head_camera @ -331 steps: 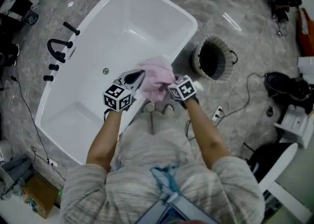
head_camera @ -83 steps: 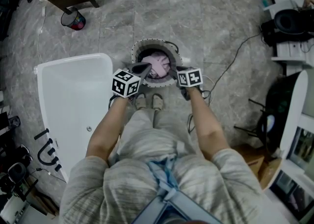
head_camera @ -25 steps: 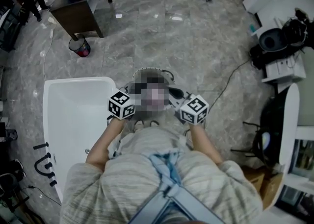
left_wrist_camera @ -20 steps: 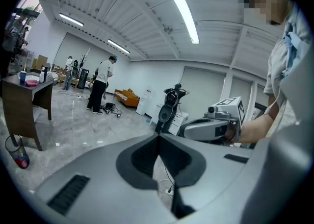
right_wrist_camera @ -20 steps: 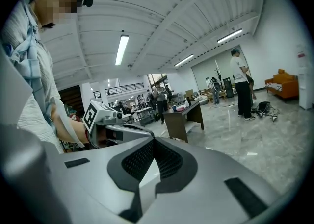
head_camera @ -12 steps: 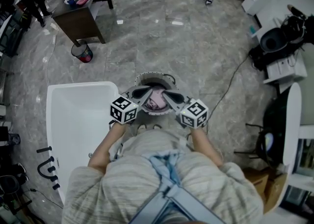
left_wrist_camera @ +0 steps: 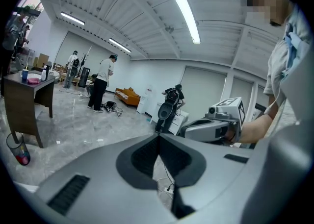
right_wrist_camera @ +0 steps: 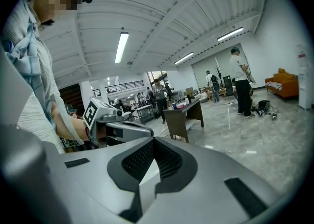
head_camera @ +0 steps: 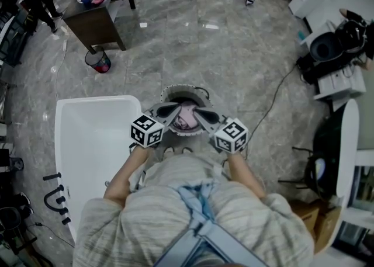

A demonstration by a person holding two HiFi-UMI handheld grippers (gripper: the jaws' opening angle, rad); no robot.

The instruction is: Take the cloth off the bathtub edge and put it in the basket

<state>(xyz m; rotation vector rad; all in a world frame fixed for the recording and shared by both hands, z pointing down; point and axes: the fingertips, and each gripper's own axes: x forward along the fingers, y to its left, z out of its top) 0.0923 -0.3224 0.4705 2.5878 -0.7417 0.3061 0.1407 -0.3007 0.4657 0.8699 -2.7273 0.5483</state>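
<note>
The pink cloth (head_camera: 187, 117) lies inside the round basket (head_camera: 182, 90), which stands on the grey floor beside the end of the white bathtub (head_camera: 87, 143). Both grippers hover above the basket with their tips pointing toward each other. My left gripper (head_camera: 177, 107) is shut with nothing between its jaws, as the left gripper view shows at the meeting tips (left_wrist_camera: 158, 135). My right gripper (head_camera: 196, 111) is likewise shut and empty, its tips meeting (right_wrist_camera: 153, 139). Each gripper view looks level across the room and shows the other gripper: the right one (left_wrist_camera: 216, 122), the left one (right_wrist_camera: 115, 126).
A dark wooden table (head_camera: 96, 9) and a small red bin (head_camera: 100, 62) stand at the far left. Black tub taps (head_camera: 55, 198) sit at the lower left. Equipment and cables (head_camera: 333, 44) crowd the right side. People stand far off in the room (left_wrist_camera: 100, 88).
The cloth went from the tub edge into the basket and was let go. Over the last half second both grippers hold almost still above it.
</note>
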